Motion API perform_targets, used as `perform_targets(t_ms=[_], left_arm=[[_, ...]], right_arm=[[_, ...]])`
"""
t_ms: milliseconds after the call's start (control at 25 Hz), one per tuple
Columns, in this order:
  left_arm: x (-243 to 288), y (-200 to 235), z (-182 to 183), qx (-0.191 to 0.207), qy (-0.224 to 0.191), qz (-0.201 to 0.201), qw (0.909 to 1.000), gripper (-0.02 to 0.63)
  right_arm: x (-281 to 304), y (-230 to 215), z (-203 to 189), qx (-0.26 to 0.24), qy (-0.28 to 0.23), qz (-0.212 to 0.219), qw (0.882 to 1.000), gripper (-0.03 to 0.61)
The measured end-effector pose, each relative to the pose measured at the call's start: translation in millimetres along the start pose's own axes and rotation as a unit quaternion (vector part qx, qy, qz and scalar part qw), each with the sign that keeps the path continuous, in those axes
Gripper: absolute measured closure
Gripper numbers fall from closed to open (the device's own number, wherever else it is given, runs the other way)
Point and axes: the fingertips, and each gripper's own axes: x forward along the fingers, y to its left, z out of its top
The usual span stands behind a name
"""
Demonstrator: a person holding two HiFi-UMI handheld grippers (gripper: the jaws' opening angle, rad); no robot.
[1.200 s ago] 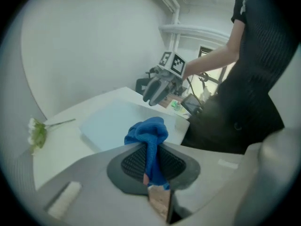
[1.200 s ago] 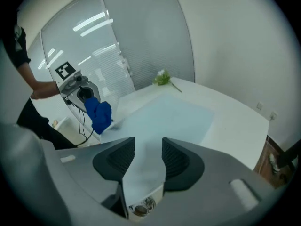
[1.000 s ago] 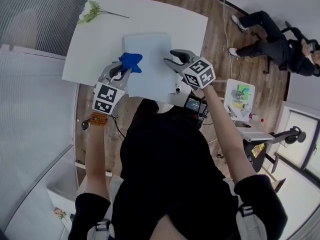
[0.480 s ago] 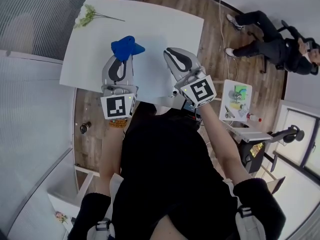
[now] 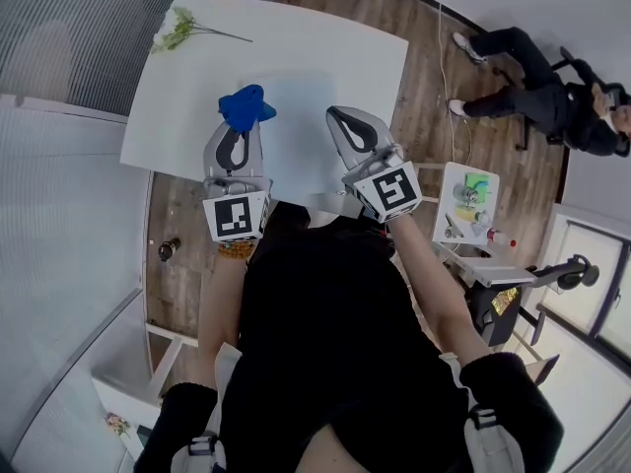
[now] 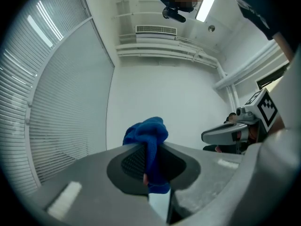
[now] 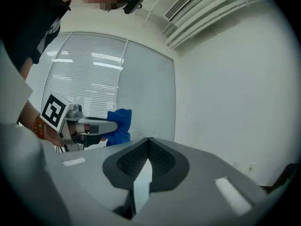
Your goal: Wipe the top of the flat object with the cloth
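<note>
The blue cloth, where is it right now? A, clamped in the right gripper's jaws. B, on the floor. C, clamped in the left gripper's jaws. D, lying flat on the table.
C: the left gripper view shows the cloth pinched between the jaws of the left gripper, while the right gripper has its jaws closed on nothing.

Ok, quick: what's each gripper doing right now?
Left gripper: shut on the blue cloth.
Right gripper: shut, nothing between its jaws.
</note>
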Motion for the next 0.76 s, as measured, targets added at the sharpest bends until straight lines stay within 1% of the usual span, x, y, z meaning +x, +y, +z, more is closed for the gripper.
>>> perform_targets(t_ms=[240,440,760], left_arm=[[-5,4,-7,0.003,0.013,-0.011,0.9998,0.571],[-9,11,-18,0.006,0.019,-0.012,0.9997,0.571],[-11,17,-20,0.006,0.031,-0.010,0.9995,0.571]], right_arm=[[5,1,-1,-0.006,0.007,0.008,1.000,0.558],[6,-4,-3,-0.013,0.010,-0.006,1.000,0.558],[7,-8,-6,-0.013,0.014,-0.012,1.000,0.558]])
